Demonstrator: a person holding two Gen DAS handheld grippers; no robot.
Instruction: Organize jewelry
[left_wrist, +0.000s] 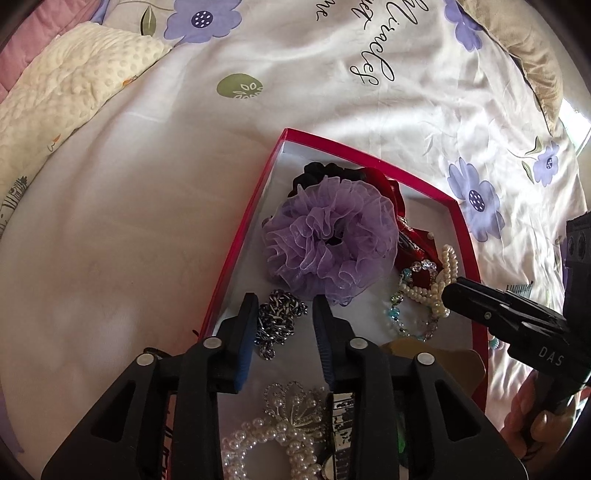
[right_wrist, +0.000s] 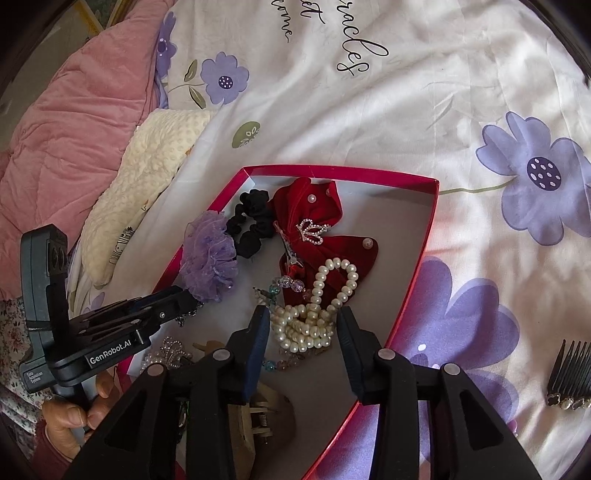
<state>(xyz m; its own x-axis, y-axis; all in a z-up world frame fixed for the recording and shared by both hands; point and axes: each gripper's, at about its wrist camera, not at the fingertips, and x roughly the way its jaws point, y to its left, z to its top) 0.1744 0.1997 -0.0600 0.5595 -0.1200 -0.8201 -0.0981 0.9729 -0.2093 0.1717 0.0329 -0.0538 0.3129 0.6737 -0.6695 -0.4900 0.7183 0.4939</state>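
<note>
A red box (left_wrist: 236, 254) (right_wrist: 424, 254) lies on the bed and holds the jewelry. Inside are a purple scrunchie (left_wrist: 328, 236) (right_wrist: 210, 258), a black scrunchie (right_wrist: 251, 221), a red velvet bow (right_wrist: 325, 218) with a crown pin, a pearl bracelet (right_wrist: 317, 310) (left_wrist: 439, 284), a dark chain (left_wrist: 277, 321) and a pearl hair clip (left_wrist: 280, 424). My left gripper (left_wrist: 284, 301) is open, fingers on either side of the chain, just below the purple scrunchie. My right gripper (right_wrist: 301, 314) is open, fingers on either side of the pearl bracelet.
A black hair comb (right_wrist: 570, 373) lies on the floral bedsheet right of the box. A cream cushion (left_wrist: 62, 99) and a pink quilt (right_wrist: 74, 122) lie at the left. A tan claw clip (right_wrist: 258, 417) lies at the box's near end.
</note>
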